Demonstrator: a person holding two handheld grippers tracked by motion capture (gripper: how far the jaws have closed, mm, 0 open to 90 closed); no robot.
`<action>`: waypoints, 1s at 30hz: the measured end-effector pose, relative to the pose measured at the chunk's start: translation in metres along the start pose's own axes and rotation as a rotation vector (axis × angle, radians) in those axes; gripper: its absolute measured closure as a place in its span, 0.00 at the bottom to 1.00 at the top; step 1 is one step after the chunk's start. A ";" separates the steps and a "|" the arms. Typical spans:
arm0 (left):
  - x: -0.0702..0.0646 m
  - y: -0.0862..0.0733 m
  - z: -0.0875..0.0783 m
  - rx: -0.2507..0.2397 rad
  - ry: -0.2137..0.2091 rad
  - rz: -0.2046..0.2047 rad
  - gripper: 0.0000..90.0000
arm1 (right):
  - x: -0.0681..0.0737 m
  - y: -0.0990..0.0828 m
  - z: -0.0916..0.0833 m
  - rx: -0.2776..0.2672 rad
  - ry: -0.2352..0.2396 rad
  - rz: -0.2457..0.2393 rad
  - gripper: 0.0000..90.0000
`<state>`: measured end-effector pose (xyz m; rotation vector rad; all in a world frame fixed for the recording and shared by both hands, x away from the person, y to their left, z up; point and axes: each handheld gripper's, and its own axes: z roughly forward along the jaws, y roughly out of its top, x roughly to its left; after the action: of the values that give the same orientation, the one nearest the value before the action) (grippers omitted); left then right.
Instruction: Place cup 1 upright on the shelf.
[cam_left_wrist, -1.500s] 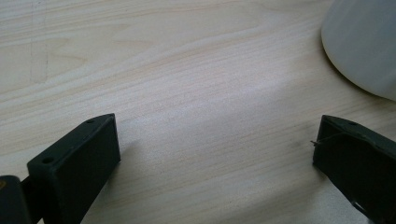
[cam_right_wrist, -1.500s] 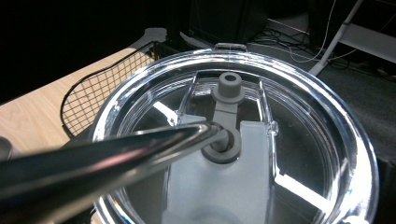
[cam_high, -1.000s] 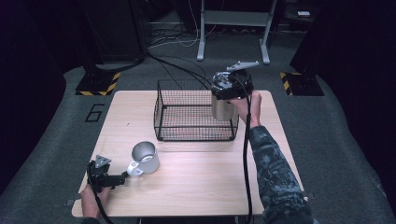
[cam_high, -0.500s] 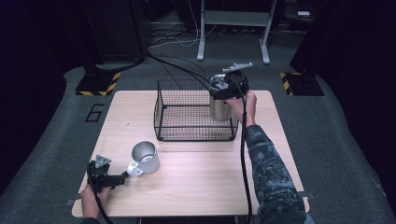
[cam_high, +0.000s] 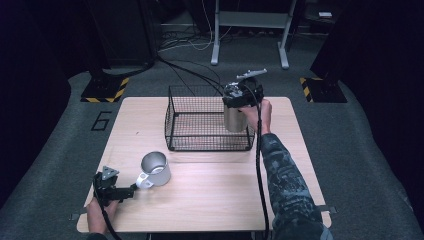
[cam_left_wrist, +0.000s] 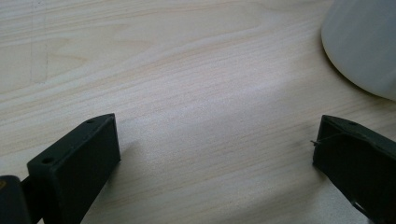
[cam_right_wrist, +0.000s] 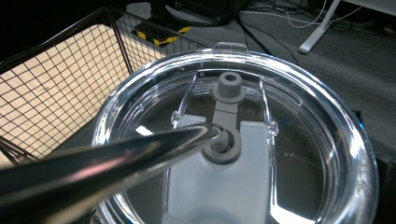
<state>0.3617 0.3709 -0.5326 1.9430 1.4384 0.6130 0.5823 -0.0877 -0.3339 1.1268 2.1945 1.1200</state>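
Observation:
A steel tumbler (cam_high: 234, 118) with a clear lid (cam_right_wrist: 233, 140) and a metal straw (cam_right_wrist: 107, 163) hangs at the right end of the black wire basket (cam_high: 200, 142). My right gripper (cam_high: 240, 94) grips it from above, shut on its top. Whether its base rests on the basket floor I cannot tell. At the front left of the table stands a metal mug (cam_high: 155, 169) with a white handle. My left gripper (cam_high: 126, 192) lies low on the wood just left of that handle, open, nothing between its jaws. The mug's wall (cam_left_wrist: 364, 42) shows beyond the right jaw.
The wooden table (cam_high: 225, 200) has bare surface in front of the basket (cam_right_wrist: 56, 84) and to its left. Cables, a stand's legs and yellow-black floor markers lie on the grey floor behind the table.
My right gripper has carried the tumbler a little to the left, over the basket's right end. The left gripper and the mug have stayed put.

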 end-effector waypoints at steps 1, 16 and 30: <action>0.000 0.000 0.000 0.002 0.001 0.003 0.01 | 0.000 -0.001 0.002 0.008 0.000 -0.003 0.04; 0.000 0.000 0.000 0.001 -0.001 -0.001 0.01 | 0.000 -0.013 0.025 0.047 -0.009 0.028 0.04; 0.000 0.000 0.000 0.001 0.000 0.000 0.01 | 0.005 -0.019 0.042 0.081 -0.020 0.043 0.04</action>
<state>0.3617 0.3710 -0.5326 1.9437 1.4385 0.6131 0.5985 -0.0704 -0.3743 1.2191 2.2278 1.0410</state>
